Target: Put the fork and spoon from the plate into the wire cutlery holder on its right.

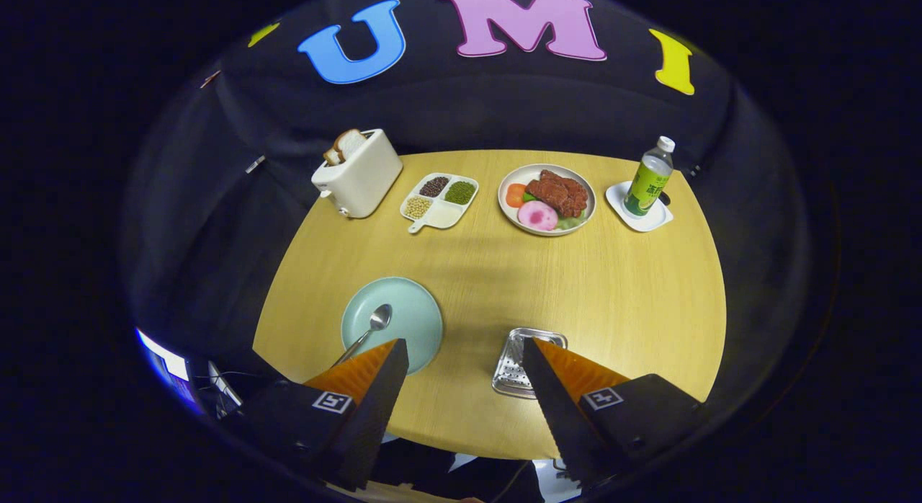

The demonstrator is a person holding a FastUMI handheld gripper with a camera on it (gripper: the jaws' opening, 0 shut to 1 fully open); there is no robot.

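A pale green plate [403, 308] lies on the round wooden table [504, 272], just ahead of my left finger [374, 380]. A metal spoon [371, 326] rests on it, bowl away from me, handle running under that finger's tip. To the plate's right sits a shiny metal holder [515, 362], partly hidden behind my right finger [551, 388]. My gripper [464, 353] hangs high above the table's near edge, open, with nothing between its fingers. I see no fork on the visible part of the plate.
At the table's far side stand a white toaster [358, 173] with bread, a divided dish of beans [441, 199], a plate of meat and vegetables [547, 198], and a green bottle [650, 177] on a white coaster.
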